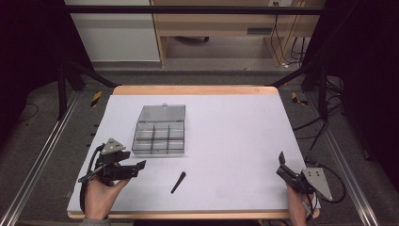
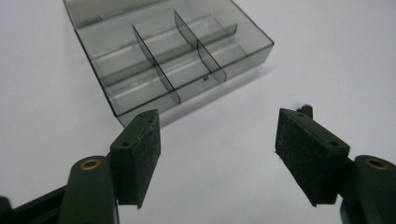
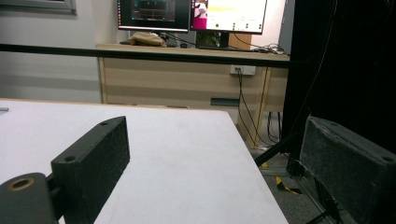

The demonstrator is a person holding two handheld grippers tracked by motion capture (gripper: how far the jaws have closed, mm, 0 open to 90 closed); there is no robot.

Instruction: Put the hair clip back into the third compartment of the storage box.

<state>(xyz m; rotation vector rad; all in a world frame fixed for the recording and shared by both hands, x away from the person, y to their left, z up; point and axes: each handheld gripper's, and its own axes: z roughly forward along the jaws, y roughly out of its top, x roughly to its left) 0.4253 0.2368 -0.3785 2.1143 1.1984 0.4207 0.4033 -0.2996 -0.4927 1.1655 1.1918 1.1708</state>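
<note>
Nearest the high camera, at the table's [image 1: 226, 117] front edge, two hands come up from below, each with a two-jaw gripper. On the left, the left hand [image 1: 101, 193] carries the left gripper [image 1: 139, 165] low over the white surface, its jaws pointing rightward across the table; in the left gripper view [image 2: 217, 156] the two black padded jaws stand partly apart with bare tabletop between them and nothing in their hold. Just beyond that gripper, toward the far side, sits a smoky clear plastic organizer box [image 1: 159, 137], lid [image 1: 163, 113] thrown back flat behind it, its inside split by dividers into small compartments; the same box [image 2: 173, 56] fills the upper part of the left gripper view, close ahead of the jaw tips but not touching them. Right of the left gripper and near the front edge lies a thin black stick-like piece [image 1: 178, 182], slanted, alone on the white surface, apart from both box and jaws. Far to the right, the right hand [image 1: 299, 207] rests the right gripper [image 1: 282, 165] at the table's front right corner, well apart from everything else; its view [image 3: 212, 163] shows the pads spread wide and holding nothing, looking across the table toward a desk with monitors [image 3: 191, 14].
</note>
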